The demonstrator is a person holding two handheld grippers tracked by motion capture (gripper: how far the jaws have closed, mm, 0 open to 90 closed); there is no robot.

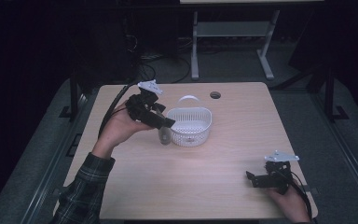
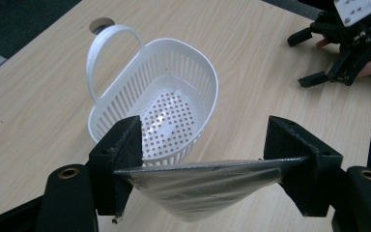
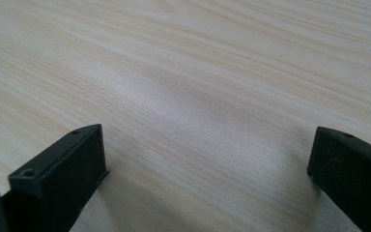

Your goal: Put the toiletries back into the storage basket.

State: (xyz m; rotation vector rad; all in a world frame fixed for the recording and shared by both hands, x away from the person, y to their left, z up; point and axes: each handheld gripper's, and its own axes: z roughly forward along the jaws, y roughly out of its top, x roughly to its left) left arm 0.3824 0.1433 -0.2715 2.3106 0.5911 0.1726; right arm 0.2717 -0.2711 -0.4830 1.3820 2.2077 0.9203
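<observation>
**Bag held beside the basket**

My left tool point(image 2: 200, 162) pinches a clear plastic bag point(image 2: 198, 186) just beside the white basket point(image 1: 189, 126), toward the worktop's point(image 1: 223, 182) far edge. My right tool point(image 1: 261, 178) rests spread near the near right corner.

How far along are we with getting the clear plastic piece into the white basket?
Done: the left hand-held gripper has the clear plastic piece clamped and lifted beside the white basket. In hand: carrying it over. Left: dropping it in; the basket looks empty. The right hand-held gripper rests open on the table.
</observation>
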